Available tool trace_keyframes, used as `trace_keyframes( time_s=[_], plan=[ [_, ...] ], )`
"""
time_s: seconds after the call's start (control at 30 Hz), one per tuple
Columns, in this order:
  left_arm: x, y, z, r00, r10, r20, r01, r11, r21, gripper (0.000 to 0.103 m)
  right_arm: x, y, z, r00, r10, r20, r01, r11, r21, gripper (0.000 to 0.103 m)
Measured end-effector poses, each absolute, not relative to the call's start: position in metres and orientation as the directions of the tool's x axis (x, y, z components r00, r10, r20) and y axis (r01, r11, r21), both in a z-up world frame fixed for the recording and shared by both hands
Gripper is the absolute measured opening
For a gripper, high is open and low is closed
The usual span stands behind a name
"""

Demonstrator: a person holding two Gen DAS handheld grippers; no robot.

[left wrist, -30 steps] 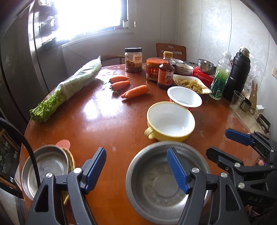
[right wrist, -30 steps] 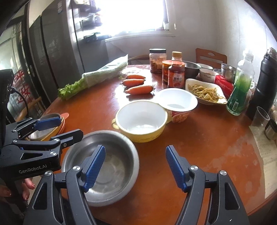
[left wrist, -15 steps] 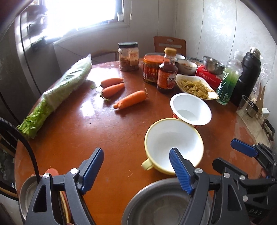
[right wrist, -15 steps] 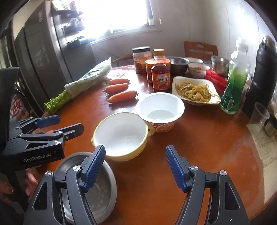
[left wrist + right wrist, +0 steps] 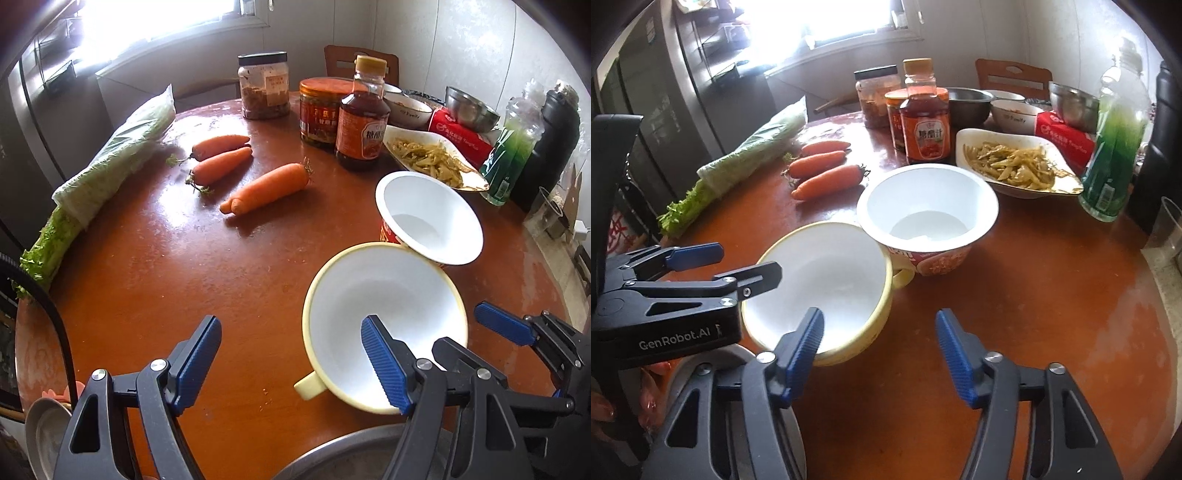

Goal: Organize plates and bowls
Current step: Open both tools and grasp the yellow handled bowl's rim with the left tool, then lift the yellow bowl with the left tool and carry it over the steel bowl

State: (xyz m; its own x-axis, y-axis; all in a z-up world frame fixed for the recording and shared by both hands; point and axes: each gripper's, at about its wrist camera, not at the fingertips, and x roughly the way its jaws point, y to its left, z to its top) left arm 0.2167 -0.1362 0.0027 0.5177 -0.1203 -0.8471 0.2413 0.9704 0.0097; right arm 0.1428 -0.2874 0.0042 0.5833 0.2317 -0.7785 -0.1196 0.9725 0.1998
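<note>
My left tongs (image 5: 291,360) stand apart with nothing pressed between them: one blue pad hangs over the bare surface (image 5: 177,266), the other sits in front of the hollow of the yellow bowl (image 5: 384,321), though I cannot tell whether it touches the enamel. My right tongs (image 5: 879,347) have just been closing, yet they are still apart and grip nothing; their left pad lies over the near rim of that same yellow bowl (image 5: 820,288), their right pad over bare wood. In the right wrist view my left tongs reach in from the left edge, their tips at the bowl's far-left rim.

The yellow bowl is white inside, has a small handle on each side, and stands upright on the round red-brown surface. Just behind it, touching or nearly touching its rim, is a white paper bowl (image 5: 927,210) with a red printed wall, also upright and empty. A steel bowl (image 5: 354,454) shows at the bottom edge of the left wrist view, close to the yellow one, and another steel bowl (image 5: 44,435) peeks in at the lower left corner.

Further out lie three carrots (image 5: 266,188), a wrapped bundle of greens (image 5: 107,173), a brown sauce bottle (image 5: 364,118), two jars (image 5: 264,86), a white dish of yellow vegetable strips (image 5: 1015,166), a green drink bottle (image 5: 1115,147) and a black flask (image 5: 550,144)
</note>
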Motion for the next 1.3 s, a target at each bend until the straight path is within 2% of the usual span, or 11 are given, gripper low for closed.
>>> trace_keyframes(
  time_s=[0.17,0.23,0.3,0.33,0.47,0.5,0.97,1.3],
  plan=[
    [0.222,-0.136,-0.005,0.505,-0.135,-0.853,0.238,0.971,-0.012,0.076,0.146,-0.283,0.001,0.581,0.254,-0.773,-0.148,0.967,0.207,0.046],
    [0.223,-0.137,-0.008,0.493,-0.154,-0.856,0.245,0.969,-0.033,0.070,0.146,-0.281,0.001,0.580,0.270,-0.769,-0.158,0.963,0.219,0.041],
    [0.224,-0.138,-0.011,0.479,-0.173,-0.861,0.254,0.966,-0.053,0.058,0.146,-0.279,0.001,0.578,0.279,-0.767,-0.166,0.960,0.224,0.036],
    [0.225,-0.138,-0.012,0.472,-0.183,-0.863,0.257,0.964,-0.064,0.055,0.146,-0.278,0.001,0.578,0.280,-0.767,-0.170,0.960,0.222,0.036],
    [0.224,-0.138,-0.019,0.447,-0.211,-0.869,0.266,0.959,-0.096,0.030,0.146,-0.273,0.001,0.576,0.281,-0.767,-0.179,0.960,0.218,0.035],
    [0.224,-0.138,-0.021,0.439,-0.212,-0.873,0.270,0.958,-0.097,0.027,0.147,-0.272,0.001,0.575,0.283,-0.767,-0.181,0.959,0.218,0.035],
    [0.224,-0.104,-0.016,0.495,-0.120,-0.861,0.134,0.989,-0.061,0.026,0.160,-0.230,0.003,0.568,0.281,-0.774,-0.288,0.948,0.133,0.035],
    [0.213,-0.092,0.017,0.578,-0.138,-0.804,0.112,0.990,-0.089,0.026,0.158,-0.220,0.034,0.629,0.290,-0.721,-0.332,0.939,0.089,0.035]
  ],
)
